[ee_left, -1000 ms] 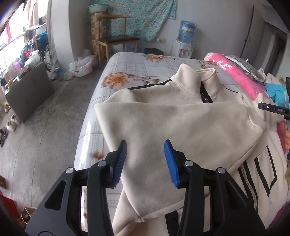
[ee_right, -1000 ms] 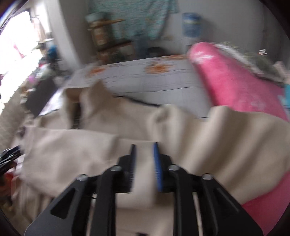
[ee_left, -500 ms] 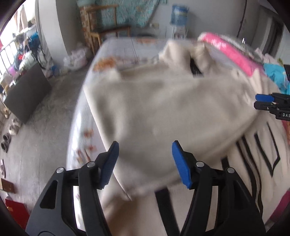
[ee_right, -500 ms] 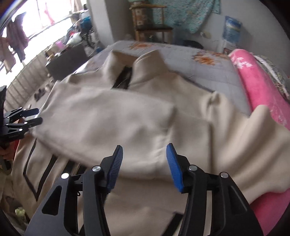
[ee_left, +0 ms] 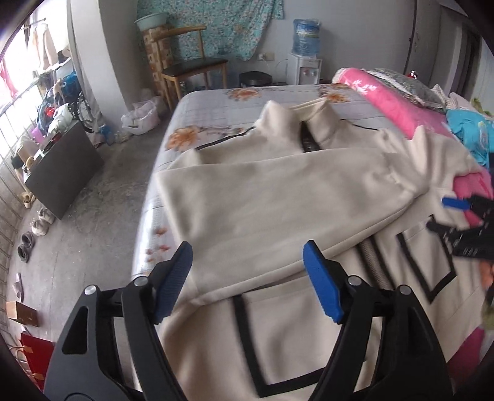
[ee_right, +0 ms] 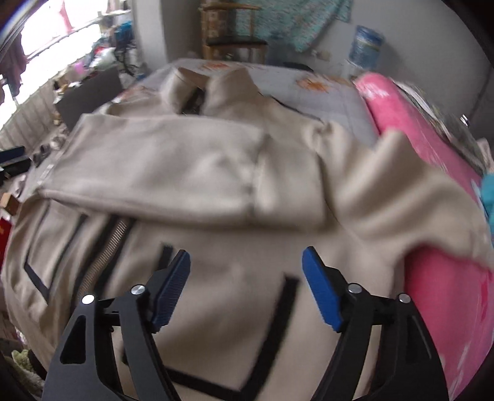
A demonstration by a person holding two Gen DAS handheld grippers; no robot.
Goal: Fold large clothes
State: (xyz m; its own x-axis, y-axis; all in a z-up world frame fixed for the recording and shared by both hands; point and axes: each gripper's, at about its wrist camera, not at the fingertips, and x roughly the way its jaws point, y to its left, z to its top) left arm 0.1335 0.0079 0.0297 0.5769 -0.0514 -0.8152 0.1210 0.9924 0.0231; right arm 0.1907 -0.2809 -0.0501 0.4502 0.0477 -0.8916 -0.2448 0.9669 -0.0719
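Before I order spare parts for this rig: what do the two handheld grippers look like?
Both are the same build. The left gripper and right gripper each have two matte black, triangular cut-out arms with silver pivot rivets, ending in fingers with ribbed bright blue pads. In the left wrist view, white lettering shows on the right gripper's side, too blurred to read. No cables or sleeves are visible.

Wooden chair (ee_left: 191,66) against far wall, floral cloth (ee_left: 216,27) hung behind it, water dispenser (ee_left: 304,60) with blue bottle, pink blanket (ee_left: 392,101) along bed edge, floral bedsheet (ee_left: 216,114), shoes (ee_left: 34,231) on concrete floor, dark cabinet (ee_left: 63,172) near window.
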